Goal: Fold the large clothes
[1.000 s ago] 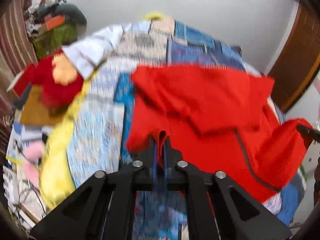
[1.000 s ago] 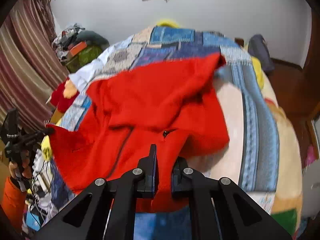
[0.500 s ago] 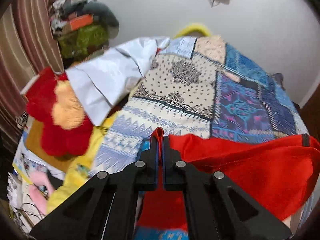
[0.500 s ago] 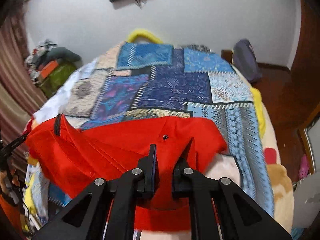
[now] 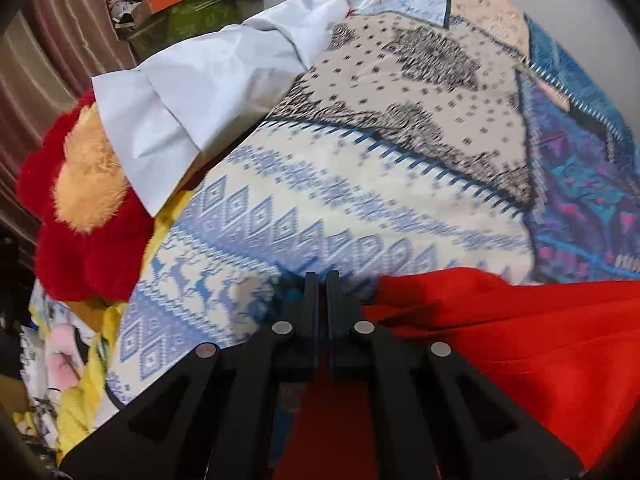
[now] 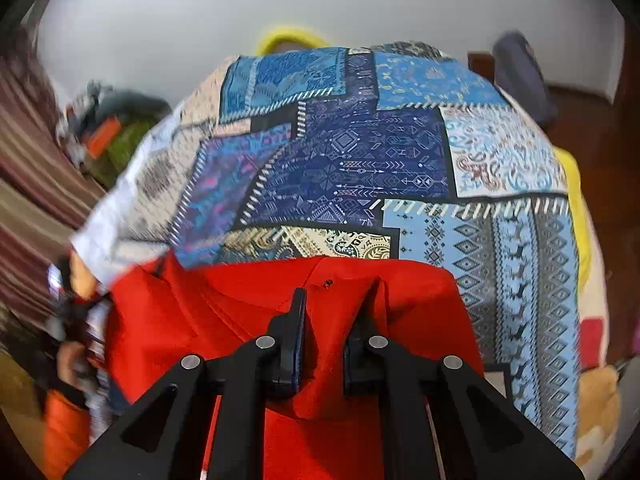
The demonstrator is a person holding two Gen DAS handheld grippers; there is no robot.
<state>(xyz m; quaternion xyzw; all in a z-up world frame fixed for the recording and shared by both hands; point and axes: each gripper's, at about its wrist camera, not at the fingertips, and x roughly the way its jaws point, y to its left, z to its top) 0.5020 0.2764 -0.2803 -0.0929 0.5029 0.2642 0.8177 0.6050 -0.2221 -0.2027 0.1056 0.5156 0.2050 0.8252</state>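
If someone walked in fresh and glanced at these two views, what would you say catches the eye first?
The bright red garment dominates, spread low across the near end of the bed beneath the right tool, whose fingers stand apart over the cloth. Behind it lies the busy blue patchwork quilt. In the left view, a red and tan plush toy sits at the bed's left edge beside a white pillow, and the left tool looks nearly closed.

Left gripper [image 5: 322,280]: jaws pressed nearly together, only thin slit between fingers, pointing forward and slightly down. Right gripper [image 6: 338,294]: jaws parted, clear gap between fingers [image 6: 298,304], tips angled forward and down, wrist level.
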